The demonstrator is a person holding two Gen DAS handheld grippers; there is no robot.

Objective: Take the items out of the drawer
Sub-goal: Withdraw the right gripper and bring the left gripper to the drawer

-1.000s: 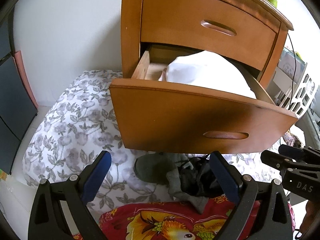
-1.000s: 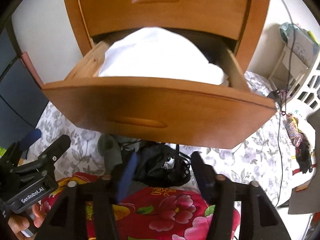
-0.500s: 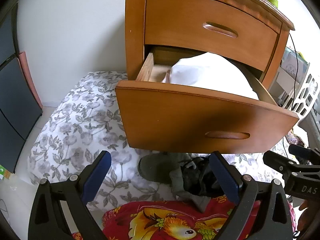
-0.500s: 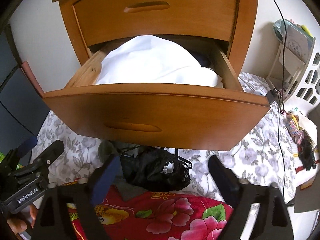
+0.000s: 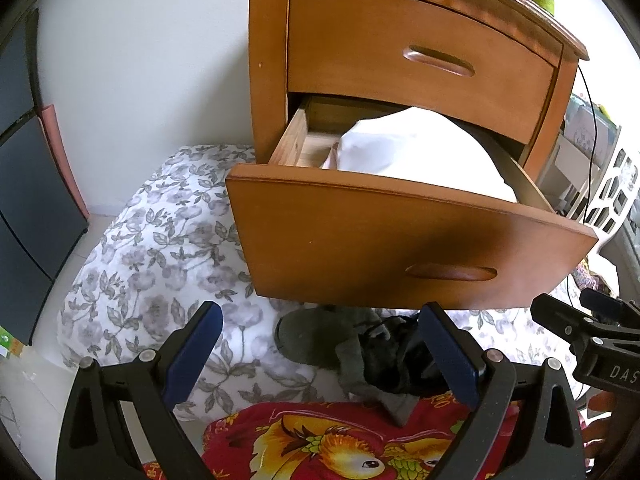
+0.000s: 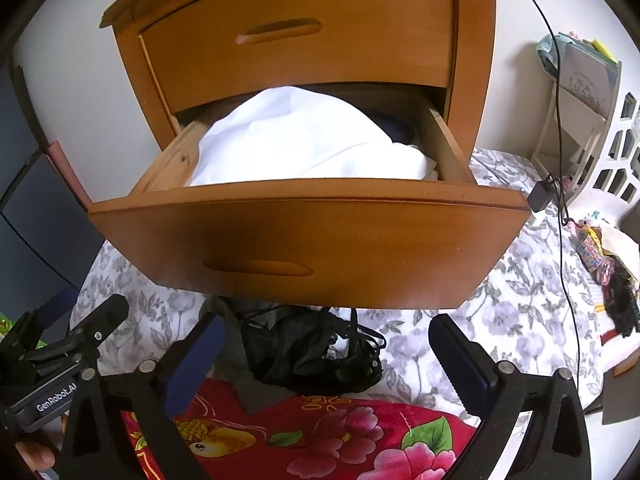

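Lower drawer: pulled out of the wooden nightstand, front tilted toward both cameras; upper drawer closed

White cloth: heaped inside the open drawer, rising above its rim; a dark item sits behind it at the right rear corner

Items already out: black garment and grey sock, lying on the floral bedding below the drawer front, beside a red floral cloth

Left gripper: jaws wide apart, empty, held low in front of the drawer

Right gripper: jaws wide apart, empty; a second ago they were much closer together, above the black garment

Reading: the black garment appears released, so the white cloth is likely next, though the drawer is far from emptied
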